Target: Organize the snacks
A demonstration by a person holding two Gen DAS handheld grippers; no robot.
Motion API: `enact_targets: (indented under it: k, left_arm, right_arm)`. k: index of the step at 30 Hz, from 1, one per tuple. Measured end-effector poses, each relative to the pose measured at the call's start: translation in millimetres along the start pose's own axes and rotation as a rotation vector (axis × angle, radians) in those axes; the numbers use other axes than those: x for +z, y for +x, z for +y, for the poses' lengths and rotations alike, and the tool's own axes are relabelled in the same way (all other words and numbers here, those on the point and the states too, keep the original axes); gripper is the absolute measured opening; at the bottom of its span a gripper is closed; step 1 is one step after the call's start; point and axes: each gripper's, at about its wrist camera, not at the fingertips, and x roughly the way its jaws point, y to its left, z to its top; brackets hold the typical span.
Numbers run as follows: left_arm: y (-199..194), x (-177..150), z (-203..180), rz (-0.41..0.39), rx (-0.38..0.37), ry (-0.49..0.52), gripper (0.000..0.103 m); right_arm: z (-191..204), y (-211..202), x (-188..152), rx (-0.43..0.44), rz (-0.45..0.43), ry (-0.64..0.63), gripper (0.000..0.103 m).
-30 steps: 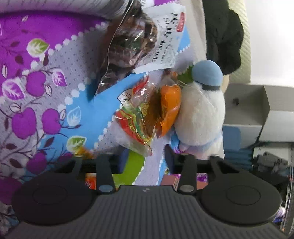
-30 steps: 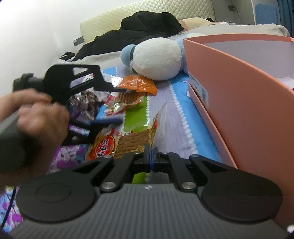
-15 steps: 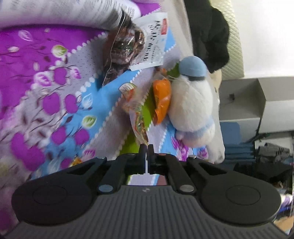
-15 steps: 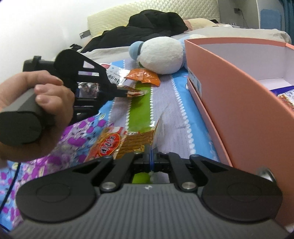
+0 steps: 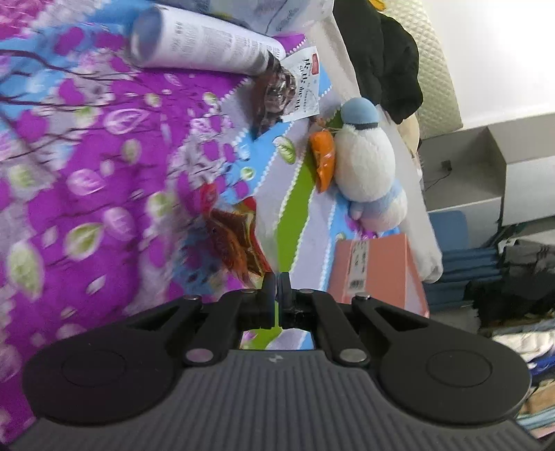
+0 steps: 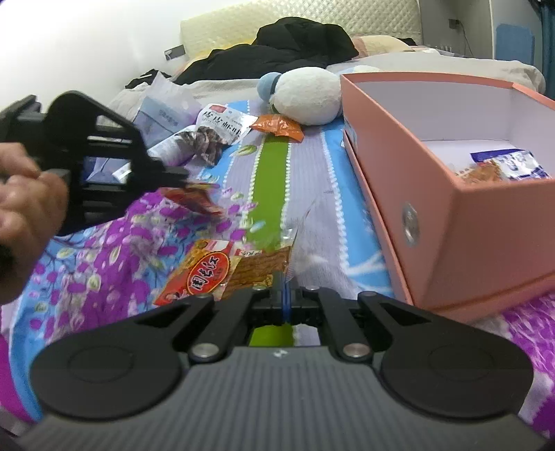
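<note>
Beside pink box (image 6: 399,166) w/ clear bedspread (image 6: 312,194), both grippers' fingers (image 6: 277,288) pinch snack packets (image 6: 222,270).

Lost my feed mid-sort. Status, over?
Left gripper shut on a red snack packet. Right gripper shut on a red-label snack pack. Pink box open alongside, one packet inside. Path clear.

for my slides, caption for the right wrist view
Both grippers carry snack packets toward the pink box.

A home bedroom is showing here: a floral bedspread (image 6: 104,249) is lying near, a quilted headboard (image 6: 312,17) and dark clothes (image 6: 277,45) are sitting far.
</note>
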Motion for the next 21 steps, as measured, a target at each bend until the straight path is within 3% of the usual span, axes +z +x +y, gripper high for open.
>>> enact_targets:
  k: [13,21]
  left_arm:
    - [-69,-57,40,0.026,0.058,0.021,0.001]
    - [-93,-83,62,0.052,0.124,0.050,0.002]
  right_arm:
    - [-3,-45,-32,-0.016,0.047,-0.076,0.003]
    - [-11,-59,-46,0.000,0.097,-0.083,0.007]
